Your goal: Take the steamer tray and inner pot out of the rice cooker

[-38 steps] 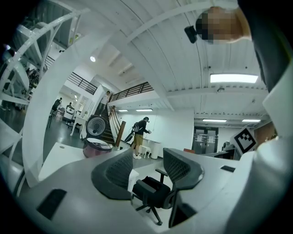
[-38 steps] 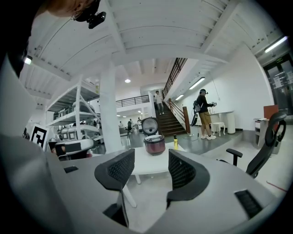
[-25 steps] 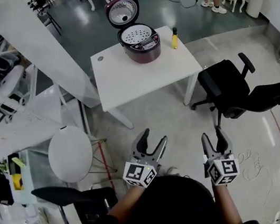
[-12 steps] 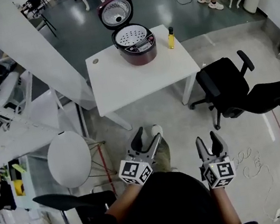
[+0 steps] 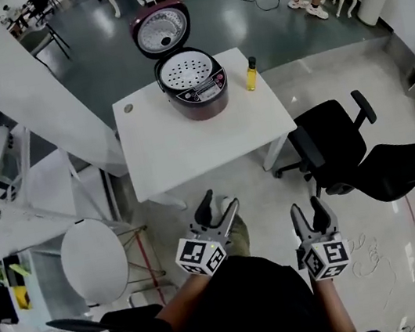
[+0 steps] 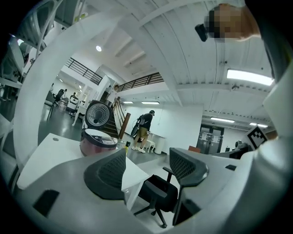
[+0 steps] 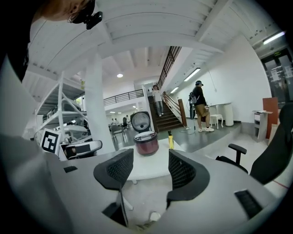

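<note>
**Head view: open cooker far ahead, nothing held**

Head view showed the rice cooker at 12 o'clock on the white table, with its lid up and the perforated steamer tray on top. The inner pot lay hidden beneath. The tray was probably light and stiff, best taken at its rim. A yellow bottle crowded its 3 o'clock side.

Left gripper view: the left gripper stood wide apart and empty.

Right gripper view: the right gripper was likewise parted, holding nothing.

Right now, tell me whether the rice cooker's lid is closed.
No, the lid of the rice cooker stands tipped up and back, leaving the perforated steamer tray exposed in the head view.
</note>
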{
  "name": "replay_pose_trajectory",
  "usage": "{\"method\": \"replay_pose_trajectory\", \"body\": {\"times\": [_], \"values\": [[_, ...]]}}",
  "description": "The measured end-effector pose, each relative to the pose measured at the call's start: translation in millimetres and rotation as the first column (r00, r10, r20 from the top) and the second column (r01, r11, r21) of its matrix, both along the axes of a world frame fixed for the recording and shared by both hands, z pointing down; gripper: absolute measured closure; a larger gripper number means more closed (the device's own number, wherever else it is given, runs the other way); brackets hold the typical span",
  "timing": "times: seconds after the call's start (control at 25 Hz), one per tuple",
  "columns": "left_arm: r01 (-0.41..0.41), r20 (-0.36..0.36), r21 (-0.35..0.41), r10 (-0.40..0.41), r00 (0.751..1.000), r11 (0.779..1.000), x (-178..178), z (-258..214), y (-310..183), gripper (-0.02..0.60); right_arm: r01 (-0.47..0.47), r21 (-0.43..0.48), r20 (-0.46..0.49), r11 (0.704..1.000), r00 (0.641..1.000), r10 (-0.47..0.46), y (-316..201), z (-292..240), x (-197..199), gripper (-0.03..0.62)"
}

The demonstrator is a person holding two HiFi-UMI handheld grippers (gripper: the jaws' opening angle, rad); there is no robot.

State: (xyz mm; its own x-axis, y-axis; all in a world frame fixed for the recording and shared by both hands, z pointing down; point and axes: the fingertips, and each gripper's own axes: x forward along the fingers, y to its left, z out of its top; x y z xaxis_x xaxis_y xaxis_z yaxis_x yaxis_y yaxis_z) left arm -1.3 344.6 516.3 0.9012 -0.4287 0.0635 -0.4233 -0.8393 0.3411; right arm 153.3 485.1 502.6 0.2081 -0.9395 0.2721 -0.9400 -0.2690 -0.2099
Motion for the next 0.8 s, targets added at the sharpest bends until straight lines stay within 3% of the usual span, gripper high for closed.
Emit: {"method": "replay_pose_trajectory", "body": {"times": [0.44, 0.8], "values": [[0.052, -0.008, -0.016, -0.053, 0.999, 0.998, 44, -10, -164, 0.307, 0.032, -0.033, -0.059, 0.999, 0.998, -0.034, -168, -24, 70, 0.376], [0.106, -0.026, -0.049, -0.107, 0.994, 0.993, 65, -1, -262, 0.307, 0.06, -0.107, -0.085, 0.992, 0.994, -0.069, -261, -21, 102, 0.376]]}}
